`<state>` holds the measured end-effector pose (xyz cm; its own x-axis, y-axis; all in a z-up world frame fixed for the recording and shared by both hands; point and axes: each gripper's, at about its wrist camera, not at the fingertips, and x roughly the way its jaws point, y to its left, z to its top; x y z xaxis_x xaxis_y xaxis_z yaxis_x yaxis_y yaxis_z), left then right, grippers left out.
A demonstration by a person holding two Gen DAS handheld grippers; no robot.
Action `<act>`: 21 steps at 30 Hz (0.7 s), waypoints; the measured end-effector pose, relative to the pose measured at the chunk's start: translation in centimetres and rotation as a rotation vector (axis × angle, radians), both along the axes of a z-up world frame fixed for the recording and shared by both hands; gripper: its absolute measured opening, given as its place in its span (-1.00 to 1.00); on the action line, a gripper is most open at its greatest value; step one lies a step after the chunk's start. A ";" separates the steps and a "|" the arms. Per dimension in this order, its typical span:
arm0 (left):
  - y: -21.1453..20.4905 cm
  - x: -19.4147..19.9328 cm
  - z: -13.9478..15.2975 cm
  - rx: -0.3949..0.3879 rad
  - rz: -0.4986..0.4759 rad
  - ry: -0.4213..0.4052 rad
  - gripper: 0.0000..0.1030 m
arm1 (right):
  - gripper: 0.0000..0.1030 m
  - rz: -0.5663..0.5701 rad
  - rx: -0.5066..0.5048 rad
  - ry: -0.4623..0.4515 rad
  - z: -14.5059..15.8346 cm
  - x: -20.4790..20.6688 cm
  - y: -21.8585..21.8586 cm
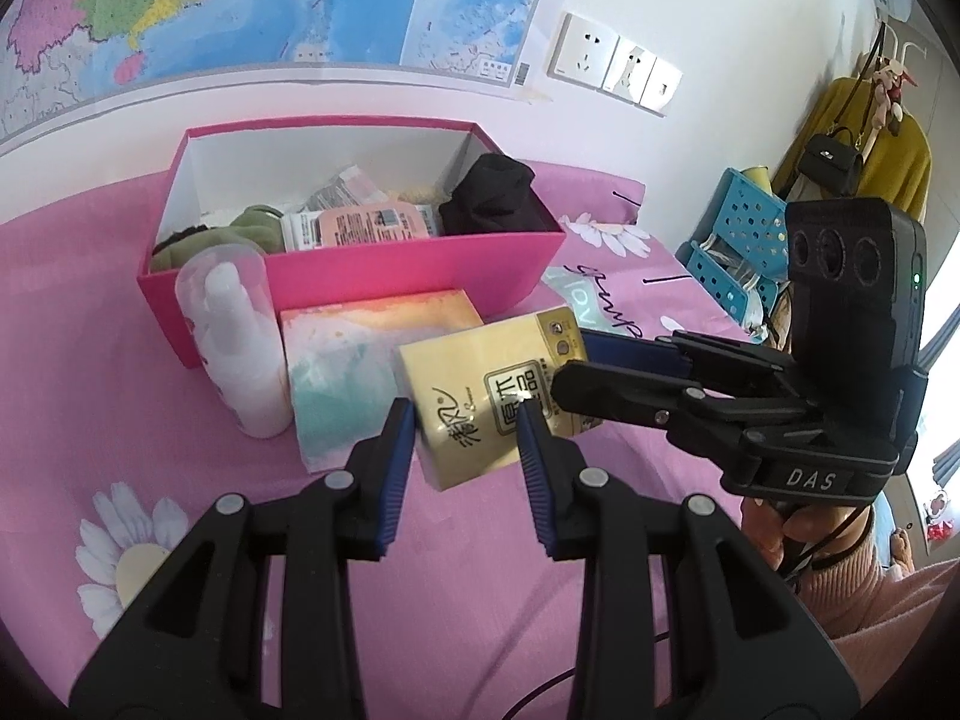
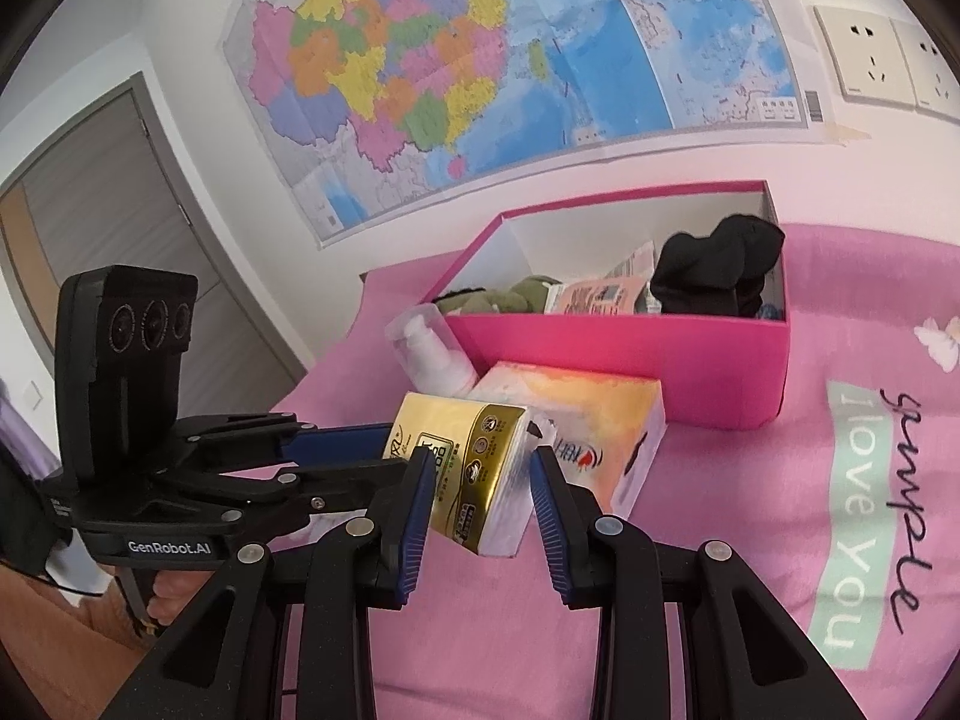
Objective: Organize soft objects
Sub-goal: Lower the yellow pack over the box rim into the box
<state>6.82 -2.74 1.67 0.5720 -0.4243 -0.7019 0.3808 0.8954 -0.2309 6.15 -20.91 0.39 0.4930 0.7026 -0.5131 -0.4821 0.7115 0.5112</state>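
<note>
1. The left gripper (image 1: 465,420) stands open, its fingers on both sides of the yellow tissue pack (image 1: 480,402), not pressing it.
2. The right gripper (image 2: 480,468) is also open around this pack, which lies on the pink bed (image 1: 480,570).
3. The pink box (image 1: 384,276) holds a black cloth (image 1: 489,195), a green plush (image 1: 240,231) and packets (image 1: 366,222).

Home bedrm: pink bedsheet (image 2: 750,540), wall map (image 2: 480,60).
</note>
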 end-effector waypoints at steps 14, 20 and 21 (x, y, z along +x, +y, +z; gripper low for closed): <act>0.0 2.0 1.2 0.004 0.012 -0.025 -0.29 | -0.34 -0.002 0.006 -0.042 1.3 1.7 -0.1; -0.1 2.8 1.5 0.006 0.020 -0.026 -0.29 | -0.34 -0.002 0.014 -0.057 1.8 2.5 -0.2; -0.1 2.9 1.5 0.008 0.020 -0.028 -0.29 | -0.34 -0.002 0.017 -0.057 1.9 2.6 -0.2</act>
